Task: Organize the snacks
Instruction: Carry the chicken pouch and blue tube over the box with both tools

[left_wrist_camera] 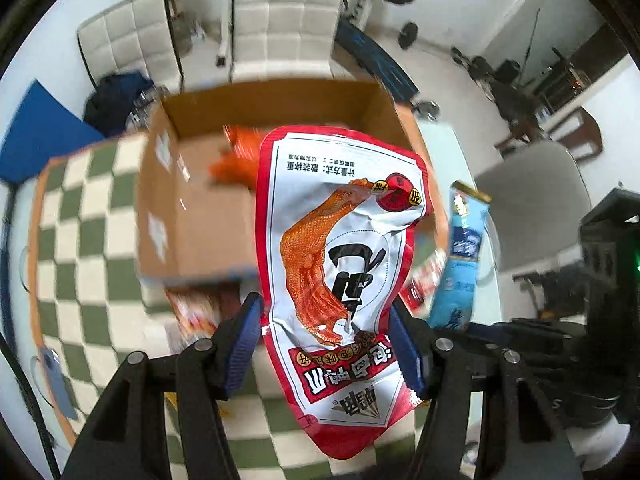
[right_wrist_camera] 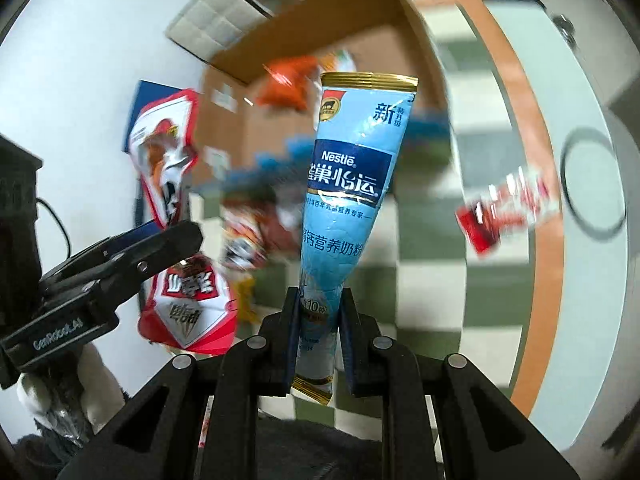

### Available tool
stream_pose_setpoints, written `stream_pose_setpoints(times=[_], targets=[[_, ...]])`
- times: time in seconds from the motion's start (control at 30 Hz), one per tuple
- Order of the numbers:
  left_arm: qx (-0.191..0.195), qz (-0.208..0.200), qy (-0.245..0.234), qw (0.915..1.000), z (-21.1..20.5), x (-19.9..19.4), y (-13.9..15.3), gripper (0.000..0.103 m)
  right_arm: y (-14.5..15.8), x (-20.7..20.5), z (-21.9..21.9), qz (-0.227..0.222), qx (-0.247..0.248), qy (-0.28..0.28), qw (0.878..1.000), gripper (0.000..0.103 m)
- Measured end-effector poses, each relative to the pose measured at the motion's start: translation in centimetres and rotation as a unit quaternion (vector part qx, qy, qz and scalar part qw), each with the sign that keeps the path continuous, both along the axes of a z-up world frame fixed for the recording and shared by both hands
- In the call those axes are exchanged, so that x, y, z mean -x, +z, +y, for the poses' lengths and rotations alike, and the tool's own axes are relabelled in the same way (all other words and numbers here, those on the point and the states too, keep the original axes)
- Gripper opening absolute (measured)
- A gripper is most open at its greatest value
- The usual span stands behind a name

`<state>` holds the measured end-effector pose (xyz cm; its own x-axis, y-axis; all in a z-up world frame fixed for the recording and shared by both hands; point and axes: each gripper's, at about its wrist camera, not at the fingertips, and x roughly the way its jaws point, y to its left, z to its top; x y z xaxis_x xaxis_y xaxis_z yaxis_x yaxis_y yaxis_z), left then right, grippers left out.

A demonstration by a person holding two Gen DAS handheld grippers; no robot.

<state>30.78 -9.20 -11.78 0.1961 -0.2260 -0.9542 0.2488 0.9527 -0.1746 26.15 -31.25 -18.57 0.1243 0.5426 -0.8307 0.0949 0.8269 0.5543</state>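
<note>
The left gripper [left_wrist_camera: 328,344] clamps a red and white pouch [left_wrist_camera: 340,272], held in the air in front of an open cardboard box [left_wrist_camera: 200,216] on a green checked cloth [left_wrist_camera: 80,240]. The right gripper [right_wrist_camera: 320,336] pinches a blue Nestle sachet [right_wrist_camera: 348,184] upright, just beside it. An orange packet [left_wrist_camera: 240,152] lies inside the box.

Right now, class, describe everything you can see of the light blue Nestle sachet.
The light blue Nestle sachet is a slim stick pack of glossy, slightly creased film with gold bands at both ends, a dark blue label panel and Chinese print. It stands roughly upright in the air, pinched near its lower end by the right tool, whose pads press both sides. Only that tool touches it. Behind it lies the open cardboard box, and the left tool's red and white pouch hangs beside it.
</note>
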Motion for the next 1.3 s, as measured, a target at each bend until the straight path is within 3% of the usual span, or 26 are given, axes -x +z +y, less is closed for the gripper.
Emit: stream_pose_setpoints(times=[0.1, 0.2, 0.47, 0.63, 0.9, 0.93, 0.97, 1.0, 1.07, 1.13, 1.17, 1.3], targets=[[-0.015, -0.013, 0.021, 0.9996, 0.8, -4.0, -0.2, 0.059, 1.7, -4.5, 0.4, -0.031, 0.032, 0.007, 0.999, 0.02], [-0.032, -0.01, 0.037, 0.9987, 1.5, -7.8, -1.4, 0.059, 1.6, -9.7, 1.2, -0.038, 0.072, 0.02, 0.996, 0.02], [-0.095, 0.035, 0.055, 0.9933, 4.0, -15.9, -7.0, 0.059, -3.6, -21.2, 2.9, 0.004, 0.169, 0.064, 0.983, 0.02], [-0.131, 0.062, 0.051, 0.9881, 4.4, -18.4, -9.8, 0.059, -7.2, -25.0, 3.4, 0.041, 0.208, 0.092, 0.973, 0.02], [-0.174, 0.11, 0.035, 0.9779, 4.0, -20.4, -13.1, 0.061, -11.2, -27.4, 4.6, 0.076, 0.236, 0.121, 0.961, 0.021], [-0.171, 0.113, 0.037, 0.9781, 4.1, -20.4, -13.1, 0.061, -11.4, -27.5, 5.0, 0.081, 0.239, 0.126, 0.959, 0.023], [-0.164, 0.117, 0.042, 0.9785, 4.2, -20.4, -13.3, 0.061, -11.5, -27.5, 5.1, 0.08, 0.244, 0.128, 0.958, 0.035], [-0.158, 0.119, 0.045, 0.9792, 4.2, -20.4, -13.3, 0.061, -11.2, -27.4, 5.3, 0.077, 0.25, 0.128, 0.957, 0.058], [-0.148, 0.119, 0.049, 0.9807, 4.4, -20.5, -13.2, 0.062, -11.1, -27.6, 5.3, 0.069, 0.254, 0.124, 0.957, 0.08], [-0.143, 0.117, 0.052, 0.9815, 4.4, -20.5, -13.1, 0.067, -10.9, -27.7, 5.1, 0.069, 0.246, 0.115, 0.96, 0.08], [-0.139, 0.113, 0.055, 0.9822, 4.5, -20.6, -12.8, 0.076, -10.8, -27.8, 5.0, 0.069, 0.244, 0.112, 0.961, 0.081], [-0.128, 0.105, 0.061, 0.9843, 4.6, -20.7, -11.8, 0.084, -10.1, -27.8, 4.7, 0.066, 0.234, 0.097, 0.965, 0.086]])
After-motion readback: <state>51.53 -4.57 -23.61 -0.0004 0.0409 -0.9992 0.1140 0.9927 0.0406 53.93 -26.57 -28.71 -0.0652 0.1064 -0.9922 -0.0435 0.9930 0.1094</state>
